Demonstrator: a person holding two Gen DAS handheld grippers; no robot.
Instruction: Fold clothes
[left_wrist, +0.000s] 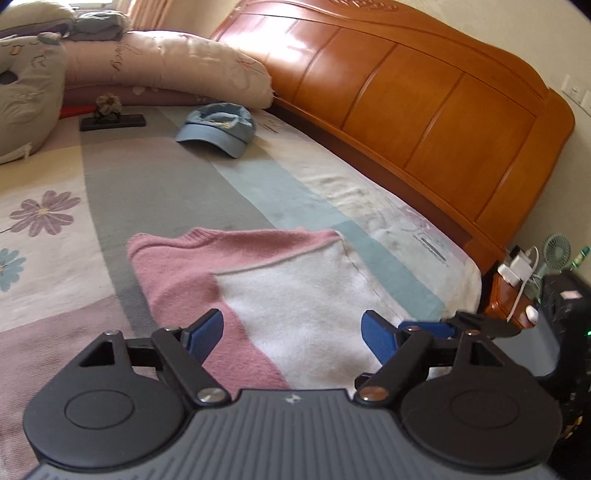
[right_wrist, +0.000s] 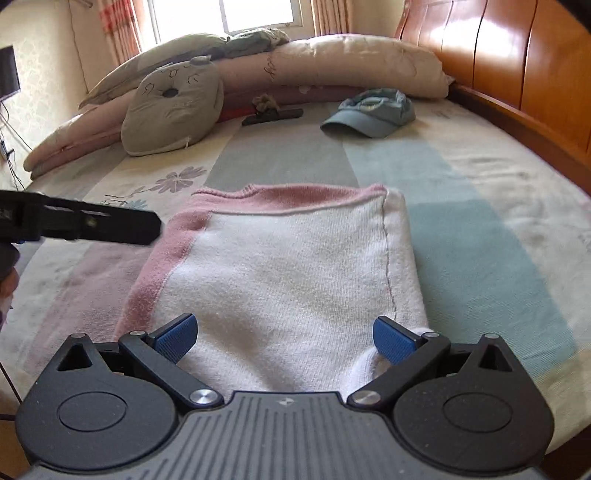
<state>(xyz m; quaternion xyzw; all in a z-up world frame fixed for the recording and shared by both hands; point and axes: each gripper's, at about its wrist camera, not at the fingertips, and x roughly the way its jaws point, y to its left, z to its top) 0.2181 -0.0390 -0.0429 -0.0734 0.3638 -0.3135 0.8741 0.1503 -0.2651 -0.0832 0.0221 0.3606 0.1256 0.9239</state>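
Observation:
A pink and white knitted sweater (left_wrist: 258, 288) lies folded into a rough rectangle on the striped bed sheet (left_wrist: 147, 192). My left gripper (left_wrist: 291, 334) hovers over its near edge, open, with only the flat fabric showing between the blue pads (left_wrist: 205, 334). In the right wrist view the same sweater (right_wrist: 288, 266) fills the middle, white side up with a pink band along the left and far edges. My right gripper (right_wrist: 284, 338) stands open above its near edge and grips nothing. One black finger of the left gripper (right_wrist: 99, 223) reaches in from the left.
A blue cap (left_wrist: 218, 129) lies further up the bed, near a dark flat object (left_wrist: 112, 122) and a small brownish thing. Pillows and quilts (right_wrist: 258, 70) pile at the far end. A wooden headboard (left_wrist: 424, 110) runs along the right; a nightstand with chargers and a small fan (left_wrist: 517, 273) stands beyond it.

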